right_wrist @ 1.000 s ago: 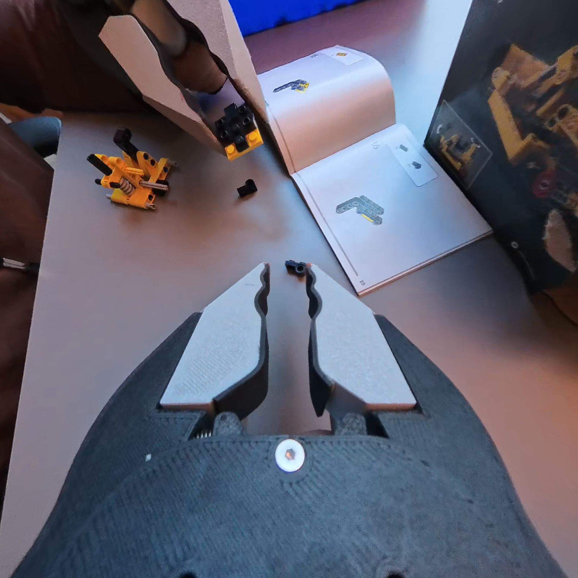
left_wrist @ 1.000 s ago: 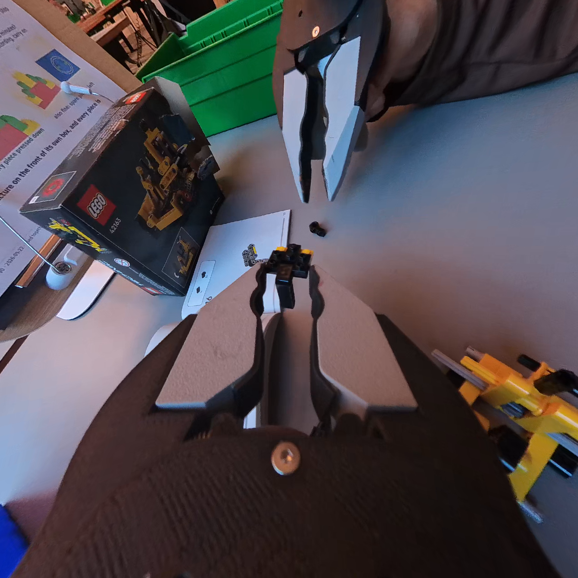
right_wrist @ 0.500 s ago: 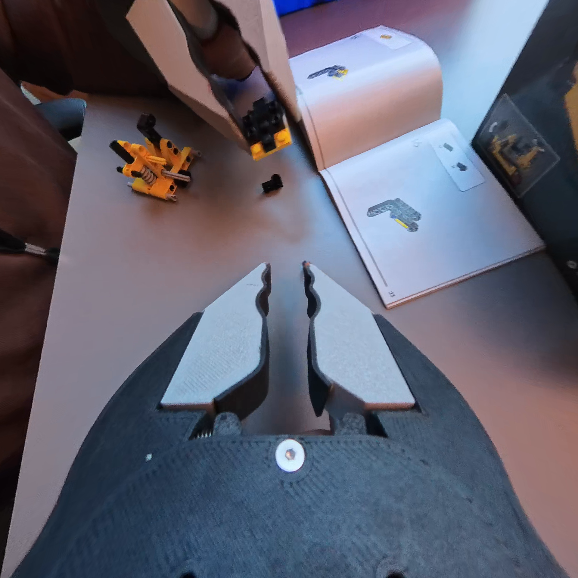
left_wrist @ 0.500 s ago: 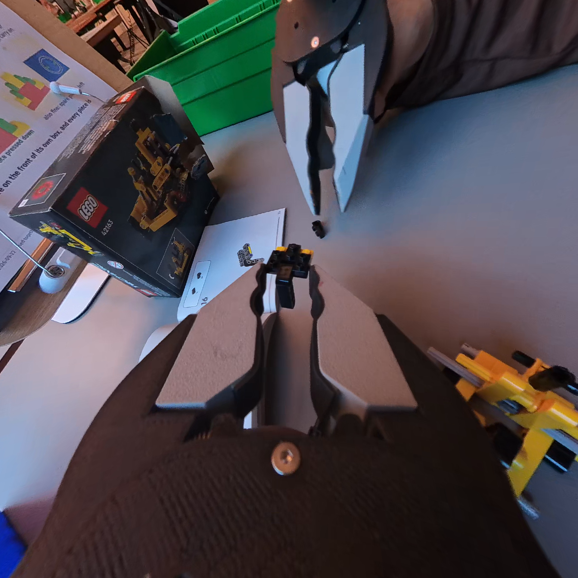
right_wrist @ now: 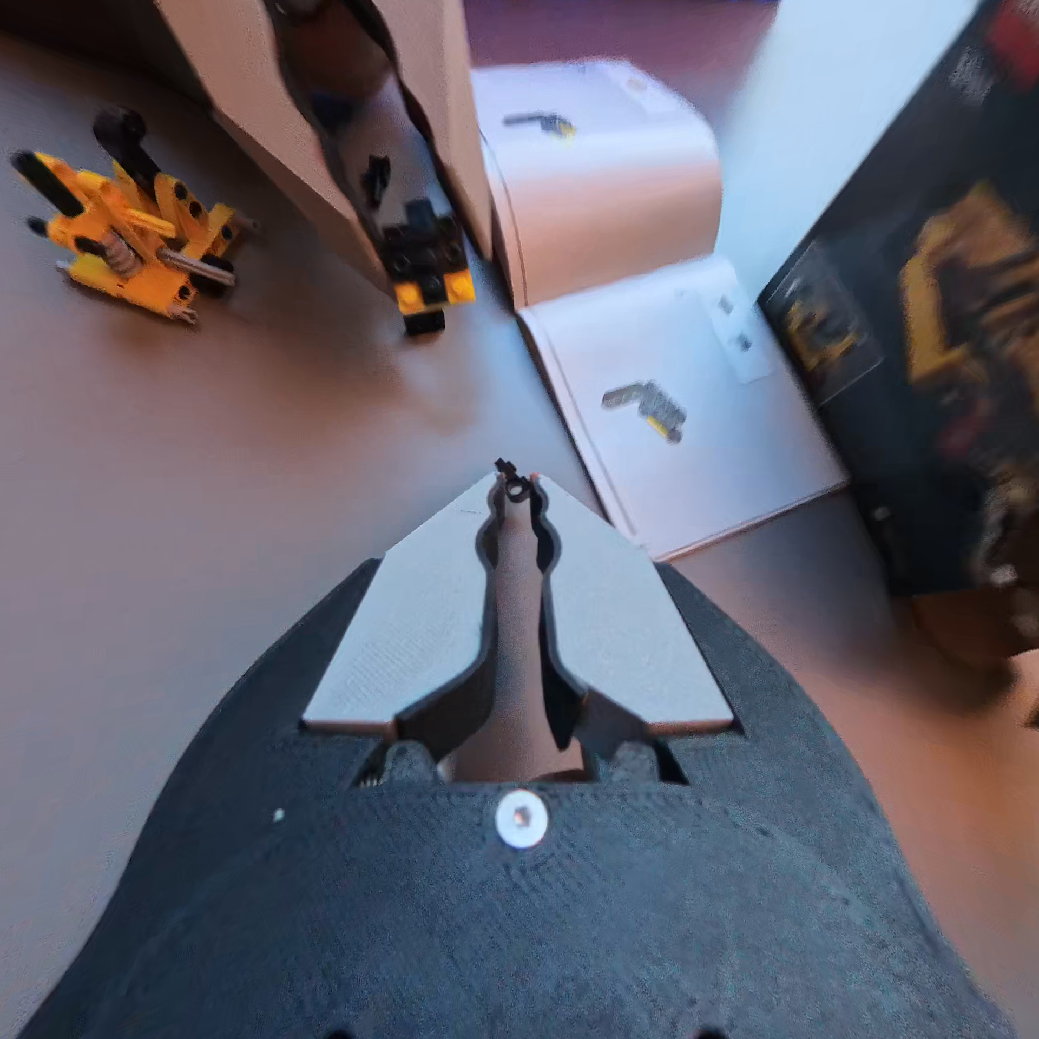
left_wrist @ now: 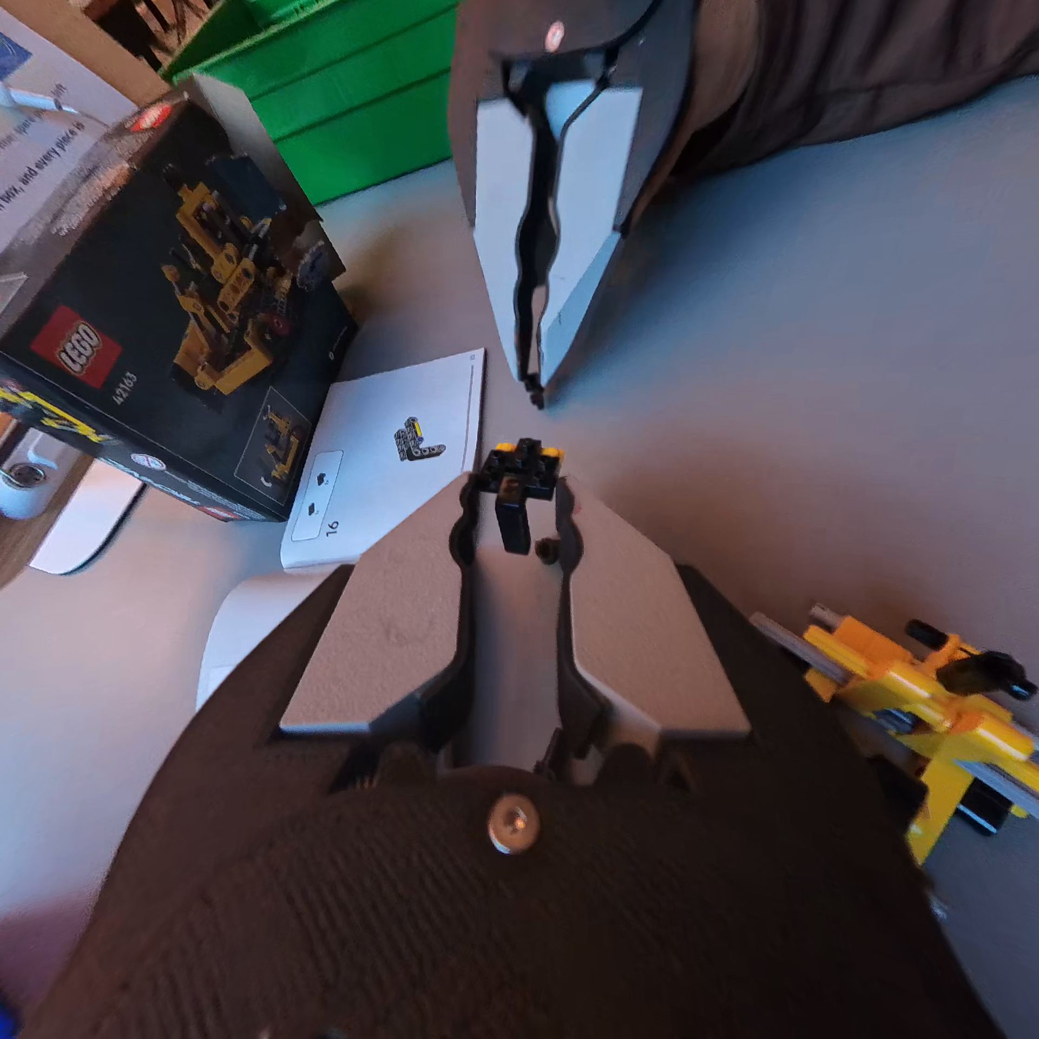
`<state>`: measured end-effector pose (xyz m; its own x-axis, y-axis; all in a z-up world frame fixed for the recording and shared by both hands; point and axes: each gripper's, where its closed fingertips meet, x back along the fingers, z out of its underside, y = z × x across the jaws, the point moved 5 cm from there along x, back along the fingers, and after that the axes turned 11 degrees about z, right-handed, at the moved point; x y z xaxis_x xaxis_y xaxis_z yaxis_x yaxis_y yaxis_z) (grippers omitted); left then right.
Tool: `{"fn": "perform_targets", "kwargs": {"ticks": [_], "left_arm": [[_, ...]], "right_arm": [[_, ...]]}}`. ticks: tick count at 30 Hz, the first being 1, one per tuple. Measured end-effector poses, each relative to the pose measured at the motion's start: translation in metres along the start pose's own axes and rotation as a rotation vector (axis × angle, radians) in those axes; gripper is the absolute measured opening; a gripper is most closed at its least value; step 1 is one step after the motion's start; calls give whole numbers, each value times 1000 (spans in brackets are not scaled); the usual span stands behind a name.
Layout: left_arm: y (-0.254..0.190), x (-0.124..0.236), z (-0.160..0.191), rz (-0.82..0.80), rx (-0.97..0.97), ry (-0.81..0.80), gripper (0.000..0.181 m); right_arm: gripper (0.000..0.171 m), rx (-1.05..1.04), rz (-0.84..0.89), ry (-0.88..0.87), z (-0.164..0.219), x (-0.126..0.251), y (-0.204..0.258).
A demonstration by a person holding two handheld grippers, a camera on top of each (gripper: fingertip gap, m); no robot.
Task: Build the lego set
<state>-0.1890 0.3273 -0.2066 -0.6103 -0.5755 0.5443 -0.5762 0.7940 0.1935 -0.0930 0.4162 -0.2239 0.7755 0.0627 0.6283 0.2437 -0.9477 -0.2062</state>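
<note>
Green plastic bins (left_wrist: 348, 84) behind the table (left_wrist: 787, 393), a printed poster (left_wrist: 34, 129) at left, a brown sleeve (left_wrist: 871, 67) resting on the tabletop

Both tools clamped, tips facing each other

Left tool (left_wrist: 516, 495) grips a piece; right tool (right_wrist: 516, 480) pinches another, angled downward.

both tongs share one build: a dark, ribbed, rounded body with a silver screw (left_wrist: 513, 822) at its middle, and two flat pale grey fingers (right_wrist: 416, 618) with wavy black inner edges. behind the far tongs (left_wrist: 531, 388) is a dark brown sleeve (left_wrist: 877, 73).
</note>
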Motion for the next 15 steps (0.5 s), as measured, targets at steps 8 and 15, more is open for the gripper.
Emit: {"fn": "perform_targets", "kwargs": {"ticks": [8,15], "left_arm": [[7,0,8,10,120,25,24],[5,0,8,21,134,35,25]], "right_arm": [[5,799,397,7,-10,5,25],[4,903,338,127,2,5,36]]}}
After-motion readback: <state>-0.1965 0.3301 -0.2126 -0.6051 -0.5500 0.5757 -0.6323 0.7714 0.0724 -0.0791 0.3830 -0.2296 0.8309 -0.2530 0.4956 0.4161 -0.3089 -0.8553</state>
